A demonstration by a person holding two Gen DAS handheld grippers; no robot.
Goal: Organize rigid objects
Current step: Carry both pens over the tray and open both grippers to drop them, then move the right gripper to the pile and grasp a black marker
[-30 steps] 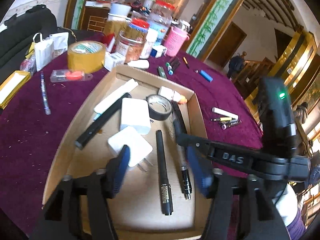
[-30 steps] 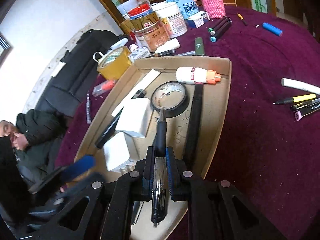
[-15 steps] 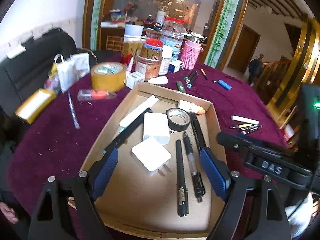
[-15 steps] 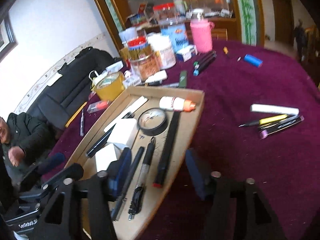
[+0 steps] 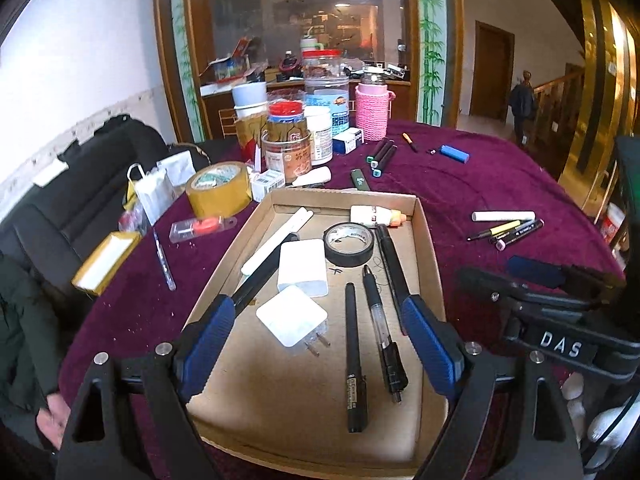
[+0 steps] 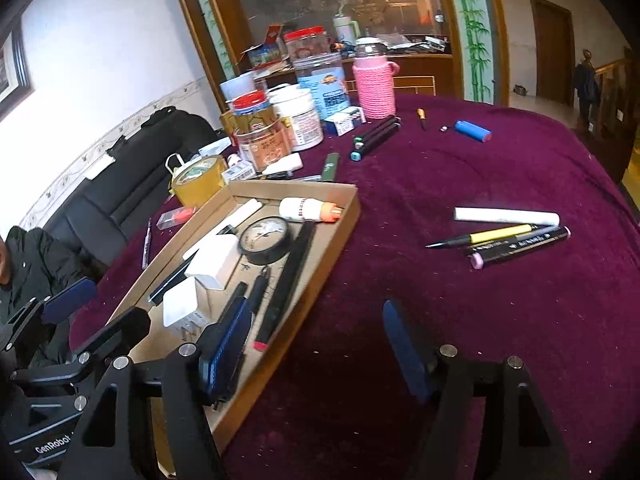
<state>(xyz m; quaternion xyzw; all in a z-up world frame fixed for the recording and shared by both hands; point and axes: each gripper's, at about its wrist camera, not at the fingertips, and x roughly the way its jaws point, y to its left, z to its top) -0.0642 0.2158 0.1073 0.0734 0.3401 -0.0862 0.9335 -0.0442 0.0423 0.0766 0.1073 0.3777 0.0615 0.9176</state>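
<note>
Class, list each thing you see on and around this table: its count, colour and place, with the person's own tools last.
shallow cardboard tray: one, brown, table centre
roll of black tape: one, in tray
white charger blocks: two, in tray
black pens: two, side by side in tray
small white glue bottle: one, orange cap, tray's far end
roll of tan packing tape: one, left of tray
pink knitted flask: one, far end
blue lighter: one, on purple cloth
left gripper: open, over tray
right gripper: open, just released
</note>
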